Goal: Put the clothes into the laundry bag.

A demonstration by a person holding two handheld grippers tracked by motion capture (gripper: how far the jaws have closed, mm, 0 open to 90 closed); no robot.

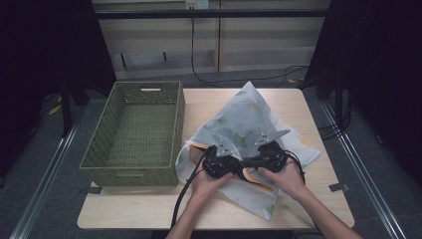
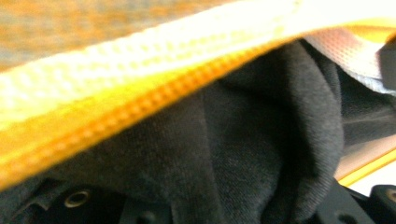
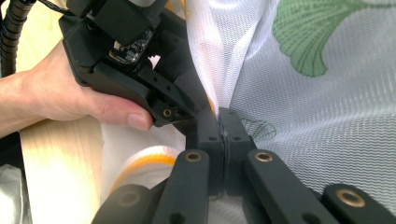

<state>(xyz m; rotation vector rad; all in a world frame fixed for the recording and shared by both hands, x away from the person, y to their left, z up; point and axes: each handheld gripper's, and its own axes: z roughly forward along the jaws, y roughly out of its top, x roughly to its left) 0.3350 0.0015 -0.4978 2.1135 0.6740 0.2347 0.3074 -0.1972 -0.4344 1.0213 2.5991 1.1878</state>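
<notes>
A white mesh bag [image 1: 249, 117] printed with green leaves lies on the table, its orange-trimmed mouth toward the person. My right gripper [image 3: 224, 123] is shut on the mesh edge at that mouth, jaws pressed flat together. My left gripper [image 3: 187, 116] pokes into the opening right beside it, tip to tip. In the left gripper view a dark cloth [image 2: 243, 140] bunches down between its jaws under the yellow-orange zipper band [image 2: 140, 93]. From above, both grippers [image 1: 238, 165] [image 1: 251, 162] meet at the bag's near side, and the dark cloth is hidden inside.
A green woven basket [image 1: 97, 144] with nothing in it stands on the left half of the wooden table [image 1: 149, 206], close to the bag's left edge. Cables trail from the grippers over the front edge. Dark curtains flank the table.
</notes>
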